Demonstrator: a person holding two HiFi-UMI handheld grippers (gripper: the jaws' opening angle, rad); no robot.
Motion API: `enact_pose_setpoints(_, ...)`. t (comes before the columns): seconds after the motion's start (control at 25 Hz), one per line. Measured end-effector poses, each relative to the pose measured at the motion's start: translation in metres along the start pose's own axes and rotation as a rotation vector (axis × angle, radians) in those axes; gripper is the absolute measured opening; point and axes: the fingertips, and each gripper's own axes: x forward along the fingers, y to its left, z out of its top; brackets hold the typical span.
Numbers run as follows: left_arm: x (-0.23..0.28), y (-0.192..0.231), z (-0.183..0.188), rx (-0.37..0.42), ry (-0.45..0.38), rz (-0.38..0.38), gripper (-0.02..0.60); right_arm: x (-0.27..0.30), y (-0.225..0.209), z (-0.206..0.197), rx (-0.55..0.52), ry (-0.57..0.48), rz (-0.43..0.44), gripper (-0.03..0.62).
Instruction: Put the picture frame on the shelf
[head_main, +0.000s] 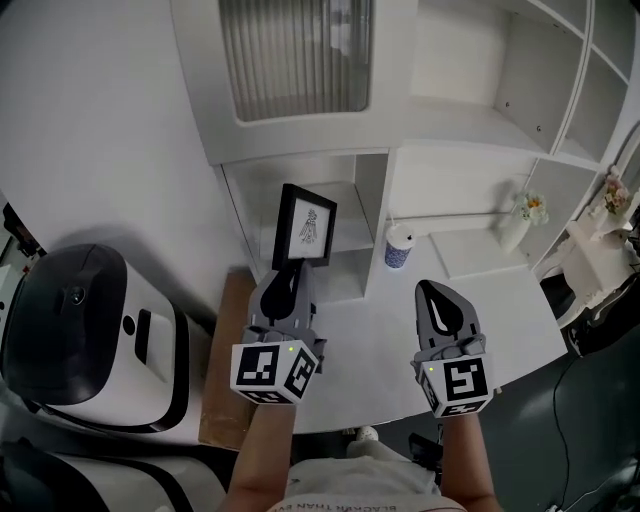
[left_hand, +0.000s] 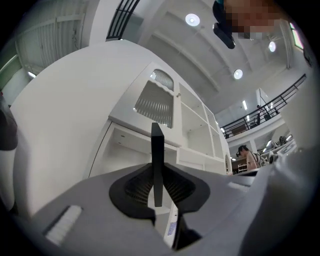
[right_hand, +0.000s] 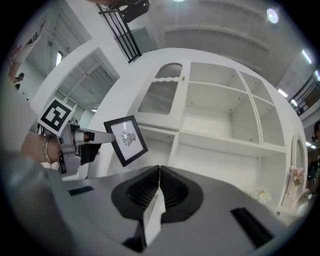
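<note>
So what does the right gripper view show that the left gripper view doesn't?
Only the right gripper view: the front of the picture frame, drawing visible, held by the left gripper, plus the right gripper, jaws together, empty. Only the left gripper view: the frame edge-on, clamped between that gripper's jaws, and a distant person. Both: the white shelf unit with its ribbed door.
</note>
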Motion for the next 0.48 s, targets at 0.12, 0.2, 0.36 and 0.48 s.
enact_pose_setpoints(0.12,0.011,0.004,-0.006,-0.034,-0.003,0.029,0.067,0.014,-0.013,-0.004,0.009,-0.008,0.028,0.009)
enact_pose_setpoints(0.2,0.017,0.008,-0.010,-0.069,-0.003,0.050,0.067,0.024,-0.020,-0.004,0.007,-0.016,0.045,0.009)
enact_pose_setpoints(0.36,0.030,0.015,-0.018,-0.178,-0.011,0.081,0.067,0.040,-0.034,-0.006,0.009,-0.033,0.066,0.009)
enact_pose_setpoints(0.48,0.038,0.019,-0.025,-0.266,-0.016,0.100,0.067,0.051,-0.039,-0.008,0.013,-0.042,0.083,0.009)
